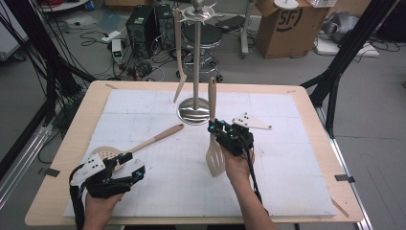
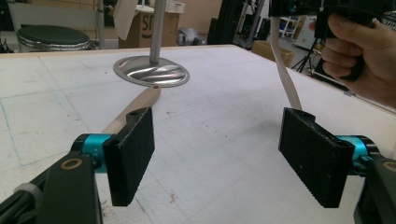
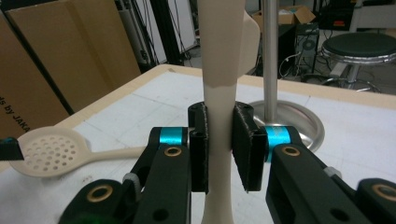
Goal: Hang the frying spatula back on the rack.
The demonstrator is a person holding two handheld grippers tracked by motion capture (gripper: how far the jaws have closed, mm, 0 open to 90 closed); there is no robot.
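A cream slotted turner (image 1: 214, 154) hangs upright above the white mat, blade down and handle up. My right gripper (image 1: 212, 128) is shut on its handle (image 3: 218, 93), with the black pads pressed on either side (image 3: 219, 149). A cream skimmer spoon (image 1: 106, 152) lies flat on the mat at the left, its handle pointing toward the steel utensil stand (image 1: 194, 112). My left gripper (image 1: 128, 165) rests low beside the skimmer's bowl, open with nothing between its jaws (image 2: 219, 154). The skimmer handle (image 2: 140, 105) runs just past its left pad.
Another cream utensil (image 1: 179, 62) hangs from the stand's top rack. The stand's round base (image 2: 152, 72) sits at the mat's far middle. A white mat (image 1: 287, 167) covers the wooden table. Beyond the table are a stool (image 1: 203, 36), cardboard boxes and cables.
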